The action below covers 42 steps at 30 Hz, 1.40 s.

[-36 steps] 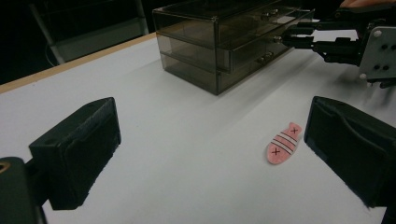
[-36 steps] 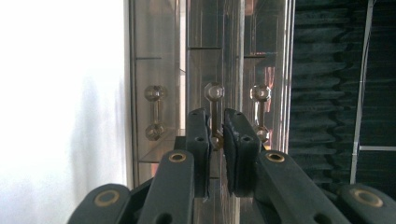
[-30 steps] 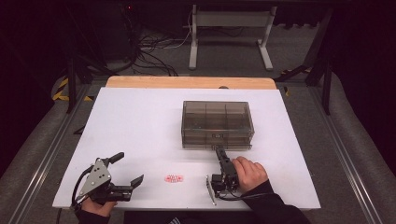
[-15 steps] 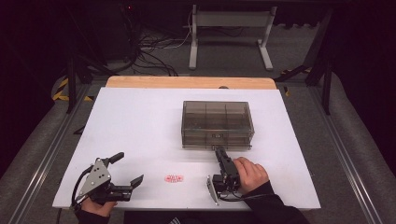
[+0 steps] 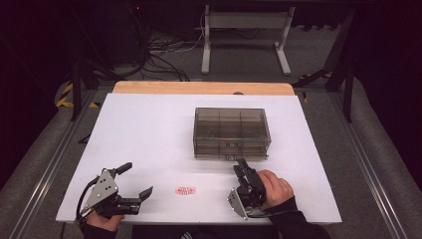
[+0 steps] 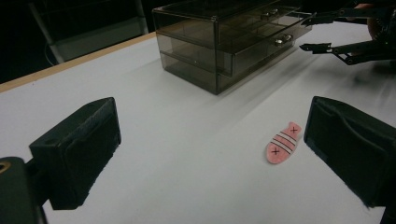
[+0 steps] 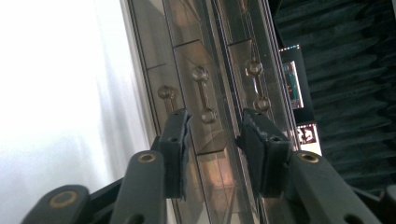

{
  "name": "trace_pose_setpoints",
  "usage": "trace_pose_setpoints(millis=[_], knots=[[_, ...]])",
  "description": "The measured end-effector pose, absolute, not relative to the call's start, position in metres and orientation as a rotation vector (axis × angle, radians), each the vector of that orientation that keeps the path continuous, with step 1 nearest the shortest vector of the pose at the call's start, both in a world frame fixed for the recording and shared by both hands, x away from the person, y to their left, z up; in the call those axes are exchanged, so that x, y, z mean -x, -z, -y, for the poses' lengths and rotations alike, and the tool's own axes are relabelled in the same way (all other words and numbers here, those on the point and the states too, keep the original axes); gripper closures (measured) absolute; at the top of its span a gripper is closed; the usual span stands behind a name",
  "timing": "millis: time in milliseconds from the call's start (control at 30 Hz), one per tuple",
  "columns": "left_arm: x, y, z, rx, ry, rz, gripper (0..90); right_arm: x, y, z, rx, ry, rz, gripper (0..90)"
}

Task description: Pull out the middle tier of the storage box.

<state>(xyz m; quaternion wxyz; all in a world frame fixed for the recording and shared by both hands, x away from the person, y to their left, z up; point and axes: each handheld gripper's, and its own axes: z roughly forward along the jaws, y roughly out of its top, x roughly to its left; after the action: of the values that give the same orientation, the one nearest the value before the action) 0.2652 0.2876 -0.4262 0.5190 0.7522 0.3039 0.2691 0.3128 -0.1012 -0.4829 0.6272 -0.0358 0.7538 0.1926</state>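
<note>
White table (image 5: 149, 129) bearing a smoky plastic drawer box (image 5: 231, 132) at centre. Right gripper (image 5: 242, 168), jaws just opening, straddles the lower drawer handle (image 7: 204, 94) without pressing it. Left gripper (image 5: 135, 180) rests released beside a pink fish (image 5: 185, 190).

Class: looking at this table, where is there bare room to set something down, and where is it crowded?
Free: the white table left of the drawer box, and behind it. Crowded: the front edge, with the left gripper, fish sticker and right gripper at the drawers.
</note>
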Motion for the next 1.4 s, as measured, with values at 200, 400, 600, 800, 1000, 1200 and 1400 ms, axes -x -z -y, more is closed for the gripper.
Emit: trace_pose_setpoints(millis=[200, 400, 600, 800, 1000, 1200, 1400], knots=[[-0.266, 0.426, -0.288, -1.803, -0.641, -0.731, 4.7, -0.309, 0.480, 0.110, 0.042, -0.508, -1.764, 56.3], [-0.267, 0.427, -0.288, -1.803, -0.639, -0.712, 4.6, -0.307, 0.470, 0.122, -0.068, -0.621, -1.835, 52.3], [-0.271, 0.429, -0.291, -1.796, -0.630, -0.715, 3.9, -0.304, 0.464, 0.133, -0.136, -0.711, -1.885, 50.0], [-0.273, 0.429, -0.290, -1.802, -0.636, -0.702, 3.9, -0.301, 0.459, 0.141, -0.197, -0.782, -1.902, 48.7], [-0.278, 0.433, -0.291, -1.795, -0.631, -0.687, 2.3, -0.299, 0.451, 0.157, -0.278, -0.911, -1.972, 43.8], [-0.281, 0.434, -0.293, -1.787, -0.639, -0.687, 1.9, -0.301, 0.446, 0.166, -0.340, -1.038, -2.058, 41.2], [-0.284, 0.435, -0.295, -1.782, -0.632, -0.700, 1.9, -0.308, 0.443, 0.176, -0.409, -1.210, -2.155, 35.4]])
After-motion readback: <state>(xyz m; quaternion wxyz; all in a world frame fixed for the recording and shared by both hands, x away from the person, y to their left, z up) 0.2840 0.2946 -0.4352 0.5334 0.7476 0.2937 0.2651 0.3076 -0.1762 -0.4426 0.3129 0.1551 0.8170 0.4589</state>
